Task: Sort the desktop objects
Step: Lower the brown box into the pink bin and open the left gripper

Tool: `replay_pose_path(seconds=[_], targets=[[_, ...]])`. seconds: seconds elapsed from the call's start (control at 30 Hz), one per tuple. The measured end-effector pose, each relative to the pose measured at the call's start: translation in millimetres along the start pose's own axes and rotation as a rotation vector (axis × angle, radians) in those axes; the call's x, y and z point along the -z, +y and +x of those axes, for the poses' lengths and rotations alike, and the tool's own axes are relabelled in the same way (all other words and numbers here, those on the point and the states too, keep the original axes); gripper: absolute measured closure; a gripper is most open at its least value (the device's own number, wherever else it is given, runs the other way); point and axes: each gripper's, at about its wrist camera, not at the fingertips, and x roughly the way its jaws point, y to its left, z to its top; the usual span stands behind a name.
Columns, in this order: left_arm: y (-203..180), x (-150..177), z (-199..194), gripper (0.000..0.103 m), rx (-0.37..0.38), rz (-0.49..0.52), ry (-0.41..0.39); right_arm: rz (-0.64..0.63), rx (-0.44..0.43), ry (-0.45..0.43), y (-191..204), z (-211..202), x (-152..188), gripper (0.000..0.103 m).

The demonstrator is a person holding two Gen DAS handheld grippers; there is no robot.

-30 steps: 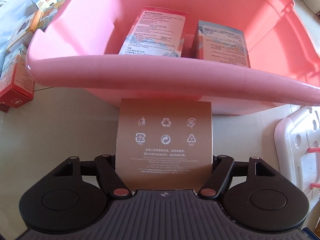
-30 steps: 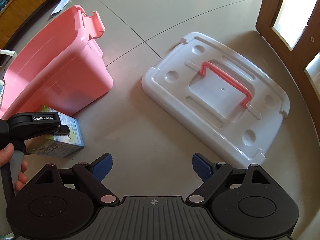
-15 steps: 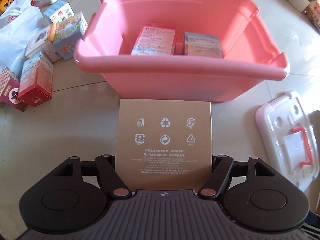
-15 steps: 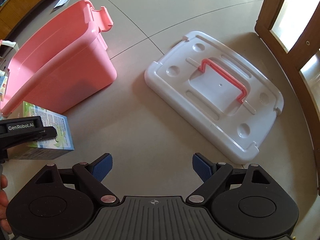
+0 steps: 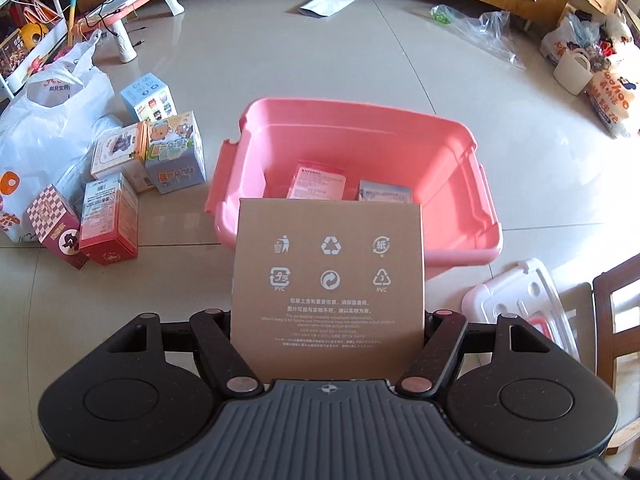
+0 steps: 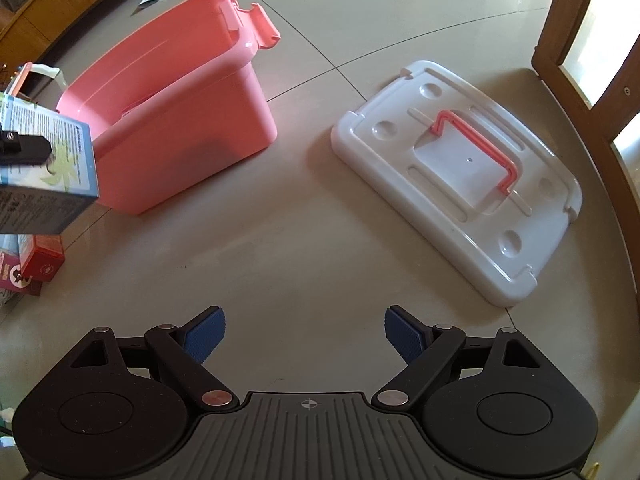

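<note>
one brown cardboard box (image 5: 327, 280) sits clamped between the fingers of the left gripper (image 5: 327, 320), its printed face with recycling symbols turned up toward the camera; in the right wrist view the same box (image 6: 48, 168) shows a blue, printed side, held in the air beside the bin. just beyond it the pink storage bin (image 5: 460, 236) stands open on the floor, with two flat packets (image 5: 318, 182) lying side by side on its bottom. the right gripper (image 6: 303, 334) is spread wide, blue pads (image 6: 204, 336) well apart, holding nothing, hanging over bare floor.

to the right of the bin lies its white lid (image 6: 456, 184) with a pink handle, flat on the floor and apart from the bin. to the left of the bin a cluster of small boxes (image 5: 120, 184) stands near a white plastic bag (image 5: 44, 120).

the surface is a pale, glossy tiled floor (image 5: 400, 64), with thin grout lines and bright sun patches. farther out are a small child's table (image 5: 128, 4), a clear plastic bag (image 5: 486, 28), a white envelope (image 5: 330, 0), more bags at the far right, wooden cabinets along the wall, and a wooden chair frame (image 6: 568, 40) beside the lid.
</note>
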Motion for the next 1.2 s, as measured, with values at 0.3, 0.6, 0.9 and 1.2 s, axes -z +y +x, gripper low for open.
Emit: replay_pose_path(seconds=[0.3, 0.6, 0.9, 1.2], targets=[[1, -43, 12, 0.031, 0.042, -0.074, -0.021, 0.037, -0.012, -0.021, -5, 2, -2, 0.018], [-23, -74, 62, 0.031, 0.059, -0.071, 0.003, 0.049, -0.011, 0.004, -8, 20, -4, 0.018], [-46, -72, 113, 0.031, 0.161, -0.03, 0.069, 0.048, 0.004, 0.037, -7, 44, -4, 0.018], [-35, -67, 144, 0.031, 0.228, -0.066, 0.096, 0.028, 0.018, 0.061, -6, 60, -1, 0.018]])
